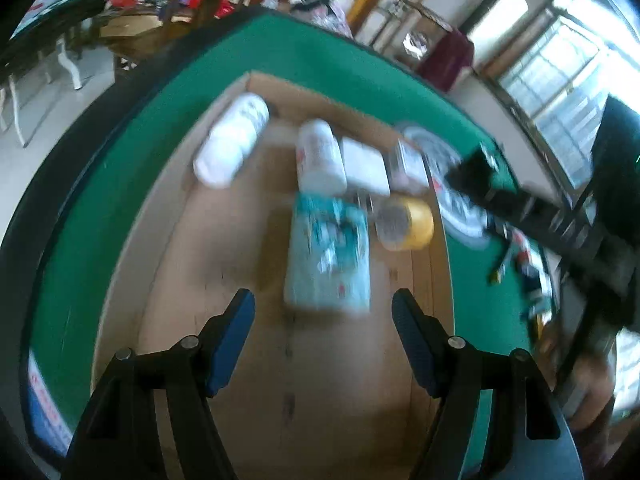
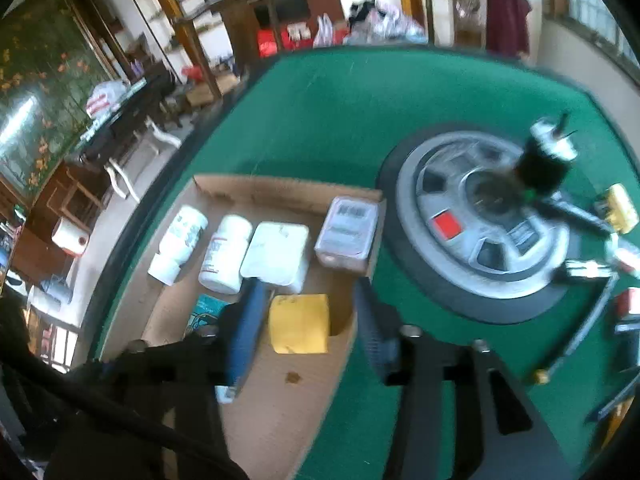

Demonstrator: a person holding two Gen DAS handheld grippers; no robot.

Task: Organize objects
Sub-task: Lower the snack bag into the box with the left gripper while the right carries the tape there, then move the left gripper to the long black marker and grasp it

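Jaws of both the left gripper (image 1: 323,312) and right gripper (image 2: 308,304) stand wide, holding nothing, above a cardboard tray (image 2: 280,408) on the green tabletop (image 2: 340,112); bottles (image 2: 226,254), a yellow tape roll (image 2: 299,324) and a teal packet (image 1: 328,256) lie inside.

we see a cardboard tray (image 2: 224,420) on the table (image 2: 340,112). in it, two bottles (image 2: 178,244) (image 2: 225,254), a tub (image 2: 276,258) and a box (image 2: 347,232) line the 12 o'clock side; a tape roll (image 2: 299,323) lies just toward 6, a wheel (image 2: 480,224) at 3.
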